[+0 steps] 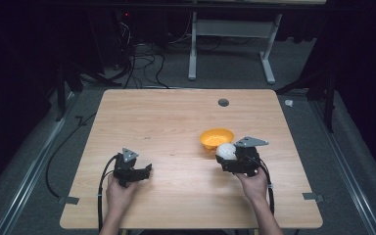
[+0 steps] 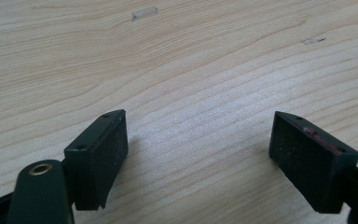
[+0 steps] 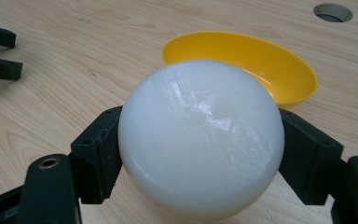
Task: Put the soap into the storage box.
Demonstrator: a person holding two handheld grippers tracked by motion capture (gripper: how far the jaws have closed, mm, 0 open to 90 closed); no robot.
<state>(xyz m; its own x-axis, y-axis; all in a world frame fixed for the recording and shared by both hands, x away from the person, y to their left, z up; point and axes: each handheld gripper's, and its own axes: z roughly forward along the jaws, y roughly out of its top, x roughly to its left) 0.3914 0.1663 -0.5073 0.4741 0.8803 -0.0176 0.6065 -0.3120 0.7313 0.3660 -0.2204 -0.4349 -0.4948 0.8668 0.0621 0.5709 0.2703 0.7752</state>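
Gripping a white ball [image 3: 200, 137], right tongs [image 3: 200, 154] hover beside yellow bowl [image 3: 261, 60]; left tongs [image 2: 198, 158] released.

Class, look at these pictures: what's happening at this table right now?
A person works at a wooden table with a gripper in each hand. The right gripper is shut on a white ball, held just short of a shallow yellow bowl. The left gripper is open, holding nothing, low over bare wood.
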